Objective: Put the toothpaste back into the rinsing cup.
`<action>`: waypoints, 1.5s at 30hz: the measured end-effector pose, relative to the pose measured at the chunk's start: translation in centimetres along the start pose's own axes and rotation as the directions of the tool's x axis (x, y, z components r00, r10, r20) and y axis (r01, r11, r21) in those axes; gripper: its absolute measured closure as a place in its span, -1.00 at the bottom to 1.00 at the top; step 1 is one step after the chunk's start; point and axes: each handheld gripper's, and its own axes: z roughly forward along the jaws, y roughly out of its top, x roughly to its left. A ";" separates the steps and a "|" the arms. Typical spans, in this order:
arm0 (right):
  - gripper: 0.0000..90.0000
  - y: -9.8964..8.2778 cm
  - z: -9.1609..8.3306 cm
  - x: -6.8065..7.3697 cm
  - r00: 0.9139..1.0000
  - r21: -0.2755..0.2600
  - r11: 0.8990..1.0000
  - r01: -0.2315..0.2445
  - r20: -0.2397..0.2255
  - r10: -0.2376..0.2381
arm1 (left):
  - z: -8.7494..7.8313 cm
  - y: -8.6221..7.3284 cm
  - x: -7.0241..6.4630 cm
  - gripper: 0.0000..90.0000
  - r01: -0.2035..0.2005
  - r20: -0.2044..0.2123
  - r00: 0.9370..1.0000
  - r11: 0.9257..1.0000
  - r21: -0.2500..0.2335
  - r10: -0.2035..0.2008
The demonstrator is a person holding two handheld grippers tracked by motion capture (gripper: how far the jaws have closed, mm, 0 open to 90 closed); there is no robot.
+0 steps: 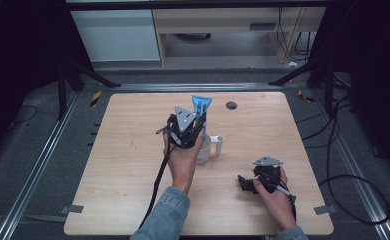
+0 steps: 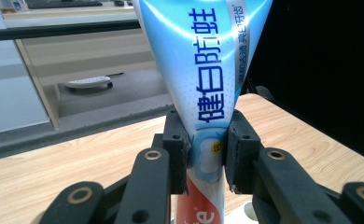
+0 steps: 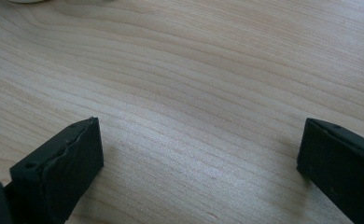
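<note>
- Left gripper (image 1: 195, 125): over the middle of the light wood-grain tabletop (image 1: 123, 165), held up in the person's left hand (image 1: 183, 160); grey three-cornered plate on top.
- Left jaws closed on a blue-and-white plastic toothpaste tube (image 2: 203, 70) with blue Chinese lettering; in the left gripper view both black pads press its narrow lower part, one on each side.
- Tube stands roughly upright, wide flat crimped end on top, a red band below the jaws at the lower frame edge. In the high view the blue crimped end (image 1: 201, 104) sticks up above the gripper.
- White cup with a side handle (image 1: 208, 146) sits on the tabletop directly under and just beside the left gripper, handle pointing to the right in the high view. Tube's lower end is at or inside the cup mouth; hand and gripper block it, cannot tell if it touches.
- Right gripper (image 1: 248, 184): low over the tabletop near the front right area, held in the right hand (image 1: 275, 197), well apart from cup and tube.
- Right jaws wide open with nothing between them; right gripper view shows the two black pads (image 3: 63, 163) far apart over bare wood.
- Small dark round grommet hole (image 1: 231, 105) in the tabletop near the far edge, right of the tube.
- Black cable (image 1: 158, 180) trails from the left gripper toward the front edge.
</note>
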 end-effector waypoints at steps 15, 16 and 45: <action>-0.99 0.0 0.0 0.0 1.000 0.000 1.000 0.000 0.000 0.000 | 0.5 -1.2 0.1 0.61 -0.008 -0.004 1.000 1.000 0.022 0.008; -0.99 0.0 0.0 0.0 1.000 0.000 1.000 0.000 0.000 0.000 | 0.5 -1.2 0.1 0.62 -0.007 -0.005 1.000 1.000 0.021 0.007; -0.99 0.0 0.0 0.0 1.000 0.000 1.000 0.000 0.000 0.000 | 1.5 -3.1 -0.3 0.61 -0.024 -0.007 1.000 0.998 0.057 0.025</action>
